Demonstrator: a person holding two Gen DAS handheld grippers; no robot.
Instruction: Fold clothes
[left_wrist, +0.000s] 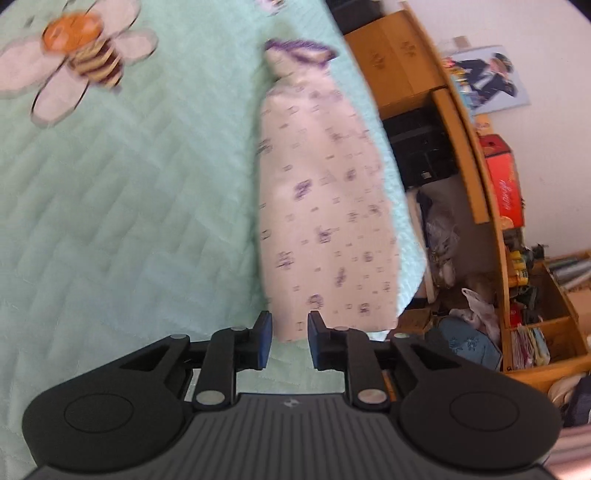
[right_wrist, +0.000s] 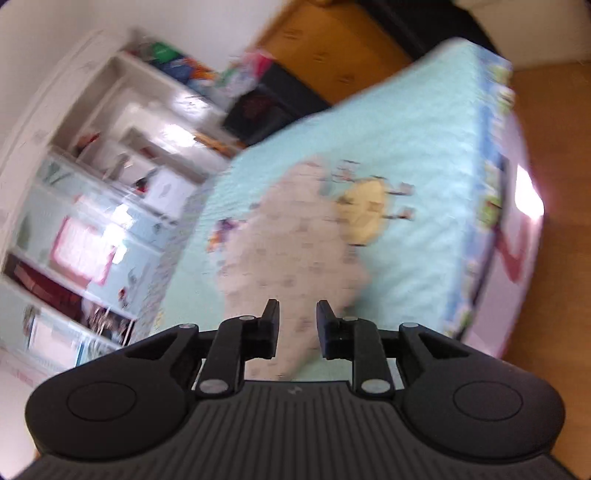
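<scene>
Garment (left_wrist: 325, 199) lay flat on mint quilted bedspread (left_wrist: 129, 206), near its right edge — white w/ small purple print, purple-trimmed neck at far end; looked already folded lengthwise into a narrow strip. Left gripper (left_wrist: 290, 341) hung above the near hem, jaws part open, nothing between the pads; blue pads (left_wrist: 265, 339) apart from the cloth as far as could be told. Right gripper (right_wrist: 297, 328) also part open and empty, over the same garment (right_wrist: 295, 243) from another angle; right view heavily blurred, so contact unclear. Bee print (left_wrist: 85, 62) on spread well clear of garment. Judged step: between folds, grippers lining up on near hem. Next prob. calls for both to pinch hem corners and carry them toward the neck end — crosswise fold; risk: layers slipping apart
</scene>
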